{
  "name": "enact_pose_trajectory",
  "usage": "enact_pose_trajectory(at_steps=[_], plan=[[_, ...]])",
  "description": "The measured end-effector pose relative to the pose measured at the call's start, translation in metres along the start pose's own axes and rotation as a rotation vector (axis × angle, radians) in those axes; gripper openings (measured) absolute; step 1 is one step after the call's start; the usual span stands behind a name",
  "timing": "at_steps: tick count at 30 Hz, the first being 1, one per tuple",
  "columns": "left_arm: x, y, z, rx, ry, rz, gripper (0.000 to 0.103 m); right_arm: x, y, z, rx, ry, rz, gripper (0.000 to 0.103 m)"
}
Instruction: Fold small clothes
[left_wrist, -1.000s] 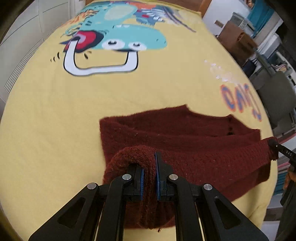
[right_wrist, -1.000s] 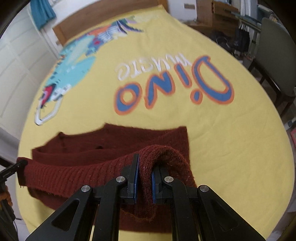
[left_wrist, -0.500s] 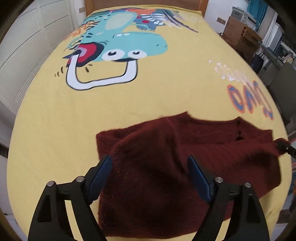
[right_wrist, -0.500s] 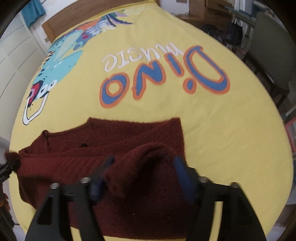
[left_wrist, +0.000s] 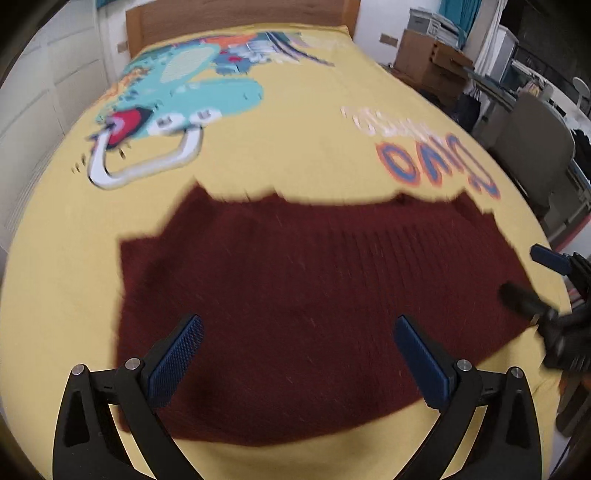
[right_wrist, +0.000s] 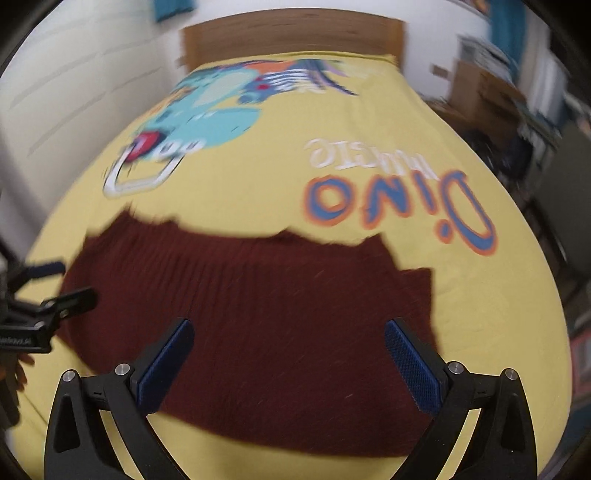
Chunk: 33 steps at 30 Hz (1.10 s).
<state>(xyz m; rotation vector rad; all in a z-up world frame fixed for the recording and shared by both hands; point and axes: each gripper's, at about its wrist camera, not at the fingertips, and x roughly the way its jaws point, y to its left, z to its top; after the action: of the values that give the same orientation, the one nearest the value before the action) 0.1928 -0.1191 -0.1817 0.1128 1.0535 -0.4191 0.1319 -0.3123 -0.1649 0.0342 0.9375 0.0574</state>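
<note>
The maroon knit sweater (left_wrist: 314, 306) lies flat on the yellow bedspread (left_wrist: 303, 147) — soft, limp, light. Both the left gripper (left_wrist: 295, 354) and right gripper (right_wrist: 288, 350) hang spread wide and empty; the near hem corners look the best hold.

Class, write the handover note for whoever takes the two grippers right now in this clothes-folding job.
Left gripper: open, empty, above the maroon knit garment.
Right gripper: open, empty, above the same garment's other side.
The garment lies flat, spread across the yellow dinosaur bedspread, near its front edge.
Done: one fold seems laid; edges are too blurred to confirm.
Left: check the layers, probably fold again, tidy.
</note>
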Motion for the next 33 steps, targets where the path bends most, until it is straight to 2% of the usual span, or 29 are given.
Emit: enact_pose_trajectory(at_steps=[3,6,9,17,22,28,33], plan=[[0.025,-0.007,-0.022,0.007,0.042,0.007,0.102,0.020,0.020,-0.026,-0.012,0.040,0.031,0.103],[0.041,-0.005,-0.038,-0.011,0.070,0.013,0.102,0.036,0.026,-0.048,-0.002,0.053,0.002,0.103],[0.043,0.001,-0.042,-0.015,0.063,0.039,0.102,0.050,0.021,-0.064,0.025,0.071,-0.017,0.103],[0.021,0.041,-0.029,-0.063,0.045,0.074,0.102,0.043,-0.025,-0.068,0.077,0.062,-0.078,0.103],[0.026,0.050,-0.039,-0.077,0.061,0.086,0.102,0.038,-0.053,-0.073,0.120,0.068,-0.106,0.103],[0.039,0.058,-0.058,-0.064,0.103,0.123,0.102,0.049,-0.062,-0.086,0.145,0.116,-0.083,0.103],[0.042,0.063,-0.065,-0.089,0.090,0.102,0.102,0.056,-0.067,-0.094,0.173,0.100,-0.056,0.103]])
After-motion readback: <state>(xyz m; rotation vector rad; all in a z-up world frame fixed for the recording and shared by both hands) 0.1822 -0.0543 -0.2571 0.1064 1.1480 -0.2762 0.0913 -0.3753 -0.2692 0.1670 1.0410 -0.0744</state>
